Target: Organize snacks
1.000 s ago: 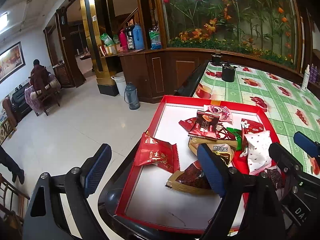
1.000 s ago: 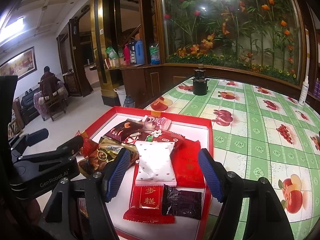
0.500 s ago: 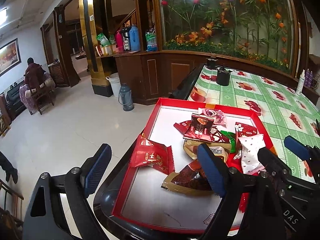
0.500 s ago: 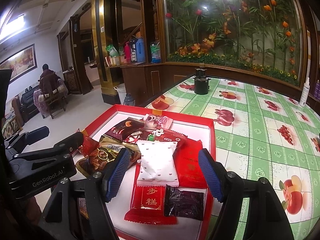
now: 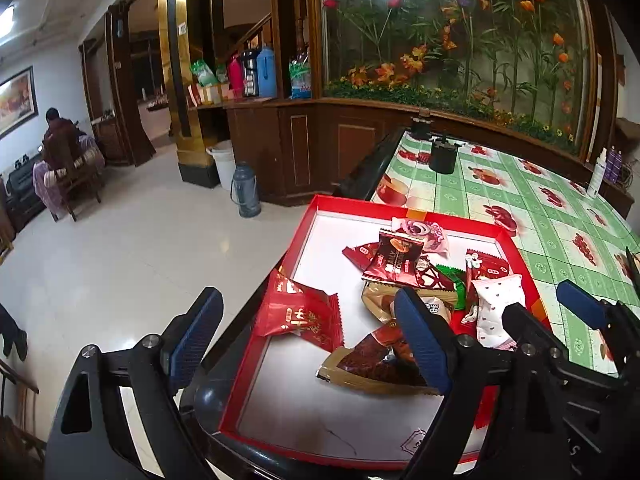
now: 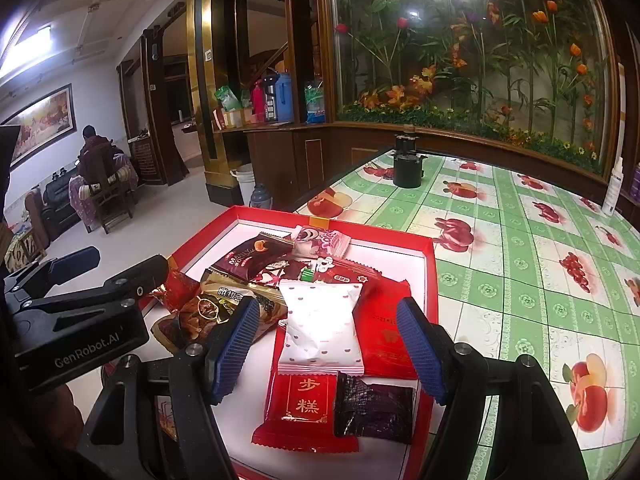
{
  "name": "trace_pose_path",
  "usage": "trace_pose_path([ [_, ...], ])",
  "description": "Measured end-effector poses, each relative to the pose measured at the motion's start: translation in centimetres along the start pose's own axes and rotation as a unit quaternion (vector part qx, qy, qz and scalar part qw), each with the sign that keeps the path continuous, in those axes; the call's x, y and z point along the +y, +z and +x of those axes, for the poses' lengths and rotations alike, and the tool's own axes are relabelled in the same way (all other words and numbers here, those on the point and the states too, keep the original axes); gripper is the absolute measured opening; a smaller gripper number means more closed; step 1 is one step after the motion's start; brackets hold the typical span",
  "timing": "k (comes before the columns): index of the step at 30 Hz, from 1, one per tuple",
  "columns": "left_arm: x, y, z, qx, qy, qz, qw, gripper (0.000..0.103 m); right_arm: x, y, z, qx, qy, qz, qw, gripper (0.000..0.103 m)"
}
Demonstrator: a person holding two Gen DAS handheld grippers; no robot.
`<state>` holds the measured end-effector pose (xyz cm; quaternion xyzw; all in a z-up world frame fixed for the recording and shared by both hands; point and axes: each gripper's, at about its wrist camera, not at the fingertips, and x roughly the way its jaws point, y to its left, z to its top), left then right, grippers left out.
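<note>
A red tray [image 5: 304, 224] [image 6: 430, 264] with a white floor sits at the table's corner and holds several snack packets. A red packet [image 5: 298, 316] leans on its left rim. A dark red packet [image 5: 394, 262] [image 6: 256, 258] tops the pile, with a brown packet [image 5: 372, 366] nearer me. The white dotted packet [image 6: 320, 326] [image 5: 496, 308] lies above a red packet with gold characters [image 6: 302, 408] and a black packet [image 6: 374, 408]. My left gripper [image 5: 308, 340] hovers open over the tray's left edge, holding nothing. My right gripper [image 6: 326, 344] is open, its pads either side of the white packet but above it.
The table [image 6: 520, 248] wears a green checked cloth with fruit prints. A black jar [image 6: 408, 166] stands at its far end, a white bottle [image 6: 614, 188] at far right. Tiled floor [image 5: 120, 248] lies left of the table; a person [image 5: 60, 132] sits far off.
The left wrist view has shifted slightly, so the tray sits a little more to the right and lower. The right view and the packets are unchanged.
</note>
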<state>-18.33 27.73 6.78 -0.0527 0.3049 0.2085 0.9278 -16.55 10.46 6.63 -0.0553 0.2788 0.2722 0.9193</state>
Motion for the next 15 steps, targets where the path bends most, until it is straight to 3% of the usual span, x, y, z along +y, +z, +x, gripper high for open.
trace_pose_path([
  [9, -0.8, 0.0, 0.5, 0.02, 0.005, 0.008, 0.9998, 0.088, -0.1, 0.0, 0.2, 0.001, 0.002, 0.003, 1.0, 0.073],
  [15, -1.3, 0.0, -0.2, -0.002, 0.004, 0.02, 0.9998, 0.088, -0.5, 0.0, 0.1, -0.002, 0.002, 0.009, 1.0, 0.073],
])
